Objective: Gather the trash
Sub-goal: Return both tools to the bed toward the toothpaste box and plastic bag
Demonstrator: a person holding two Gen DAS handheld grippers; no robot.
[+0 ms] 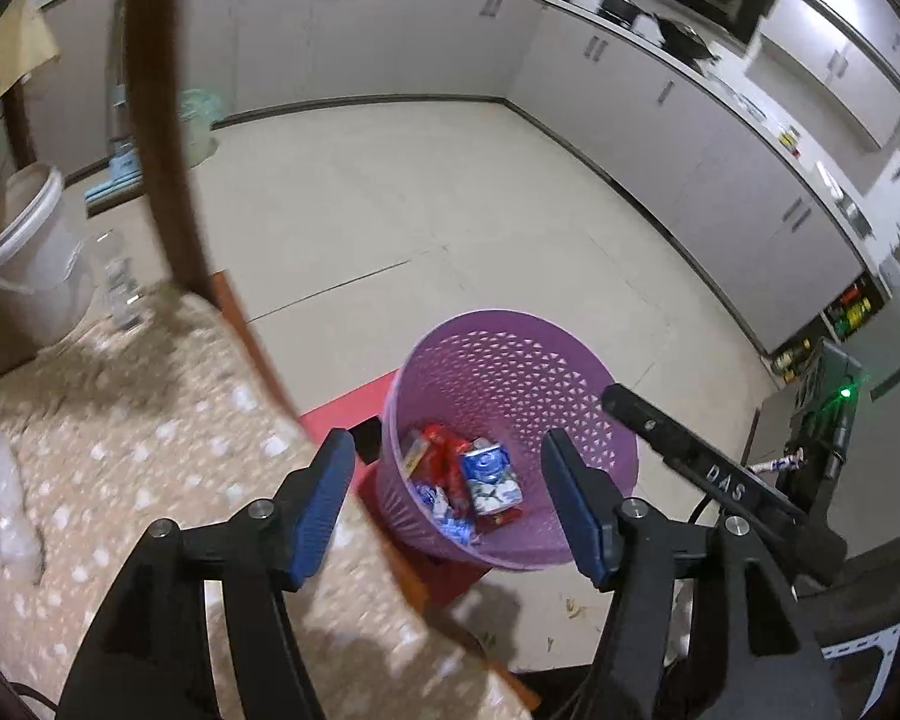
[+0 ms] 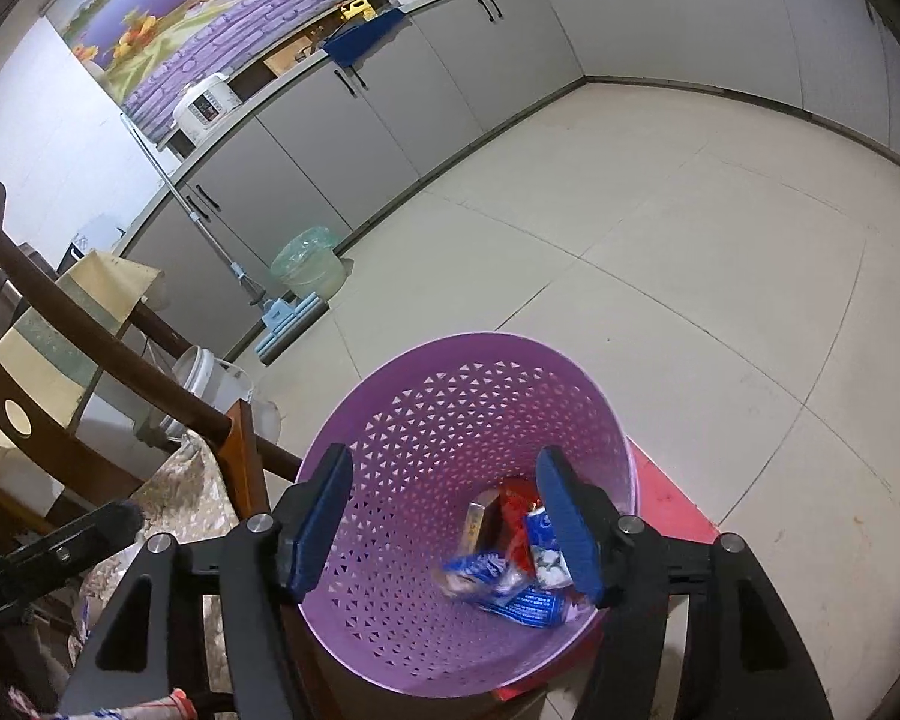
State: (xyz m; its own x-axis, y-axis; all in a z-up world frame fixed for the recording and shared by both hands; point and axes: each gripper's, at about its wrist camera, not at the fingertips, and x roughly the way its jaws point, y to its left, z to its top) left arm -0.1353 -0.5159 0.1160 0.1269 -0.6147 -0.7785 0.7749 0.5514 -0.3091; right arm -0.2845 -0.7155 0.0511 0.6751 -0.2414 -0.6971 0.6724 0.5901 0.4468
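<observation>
Starting at your left: the white bucket (image 1: 27, 252) stands on the floor beside the table with the spotted cloth (image 1: 150, 450), and a dark wooden chair back (image 1: 162, 138) curves up across the left wrist view, close in front of the camera. Your left gripper (image 1: 447, 504) points steeply down past the table edge, its blue pads (image 1: 324, 510) standing well apart with nothing between them; through the gap you look straight into the purple basket (image 1: 510, 372). The wrappers (image 1: 468, 480) lie in the bottom of it, red, blue and white; the print on them is too small to read. To the right of that, your other tool crosses the frame, and the white letters "DAS" show on its black bar (image 1: 726, 480). A small wrapped sweet (image 1: 780, 462) lies just beyond that bar. In the right wrist view the right gripper (image 2: 447, 525) hangs tilted over the basket's (image 2: 390, 420) mouth, its jaws likewise wide apart and gripping nothing, with the trash (image 2: 510, 576) lying loose below them; a blue and white packet there is blurred. The basket sits on a red stool (image 2: 672, 504). Farther off along the grey cabinets (image 2: 390, 120) stand a mop (image 2: 282, 318), a bin with a green liner (image 2: 309, 264) and a white cooker (image 2: 207, 105) on the counter.
</observation>
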